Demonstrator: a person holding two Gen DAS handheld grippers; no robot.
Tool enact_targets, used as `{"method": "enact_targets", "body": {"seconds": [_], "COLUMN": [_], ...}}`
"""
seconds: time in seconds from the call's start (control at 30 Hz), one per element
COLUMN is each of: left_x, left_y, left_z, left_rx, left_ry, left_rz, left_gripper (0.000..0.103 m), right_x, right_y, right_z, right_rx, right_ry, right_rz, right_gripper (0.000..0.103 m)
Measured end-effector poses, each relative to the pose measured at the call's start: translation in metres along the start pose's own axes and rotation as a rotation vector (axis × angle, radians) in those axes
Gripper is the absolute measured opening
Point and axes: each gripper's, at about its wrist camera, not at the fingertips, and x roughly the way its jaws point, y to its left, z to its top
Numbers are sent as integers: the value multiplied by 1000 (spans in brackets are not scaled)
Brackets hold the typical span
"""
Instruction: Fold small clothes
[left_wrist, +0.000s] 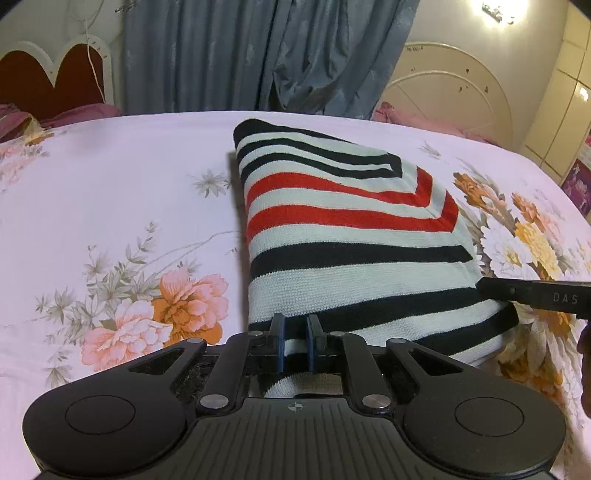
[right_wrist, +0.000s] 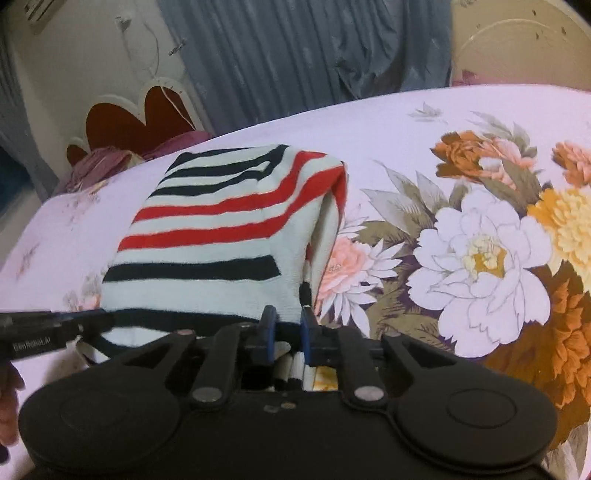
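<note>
A small knitted garment (left_wrist: 347, 236) with black, red and pale stripes lies folded on the flowered bedsheet (left_wrist: 110, 192). My left gripper (left_wrist: 295, 325) is shut on the garment's near edge, close to its left corner, with cloth pinched between the blue pads. The right gripper's finger (left_wrist: 535, 295) shows as a dark bar at the garment's near right corner. In the right wrist view my right gripper (right_wrist: 288, 321) is shut on the garment (right_wrist: 221, 236) at its near right corner, several layers bunched between the pads. The left gripper (right_wrist: 48, 328) enters there from the left.
The bed runs wide on both sides of the garment, its far edge (left_wrist: 184, 118) against grey-blue curtains (left_wrist: 258, 55). A red and white headboard (left_wrist: 51, 77) stands far left. A white curved board (left_wrist: 450, 92) stands far right. Pink bedding (right_wrist: 110, 162) lies bunched by the headboard.
</note>
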Motion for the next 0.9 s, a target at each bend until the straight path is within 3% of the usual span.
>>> {"method": "enact_targets", "body": {"seconds": [0.1,0.2,0.33,0.5,0.57,0.6,0.63,0.73,0.83,0.87,0.9], "left_x": [-9,-6,13,47,67,71,71,65,58,57,57], "left_y": [0,1,3,9,4,4,3,0,-1,-1,0], "left_z": [8,23,62,96,94,91,90,90,91,89,89], "left_rx": [-4,24,45,46,96,97,82,91,111,112,116], "left_ry": [-26,-49,-105,-88,-19,-19,-23,-23,-35,-38,-39], "left_rz": [-13,-12,-6,-36,-12,-17,-16,-7,-1,6,11], "left_gripper": [11,12,12,12,12,12,12,12,12,12,12], "right_x": [-6,-16,8,51,69,91,103,96,80,72,68], "right_y": [3,3,-2,6,12,12,8,9,7,6,4], "right_z": [7,27,69,108,111,108,102,102,104,104,103], "right_rx": [-25,-36,-18,-41,-90,-122,-129,-131,-108,-92,-80], "right_ry": [11,-83,-144,-130,-94,-4,27,9,-31,-65,-88], "right_rz": [-2,-7,-35,-36,-43,-120,-141,-137,-117,-102,-82], "right_gripper": [15,16,15,12,8,3,3,2,8,17,18]}}
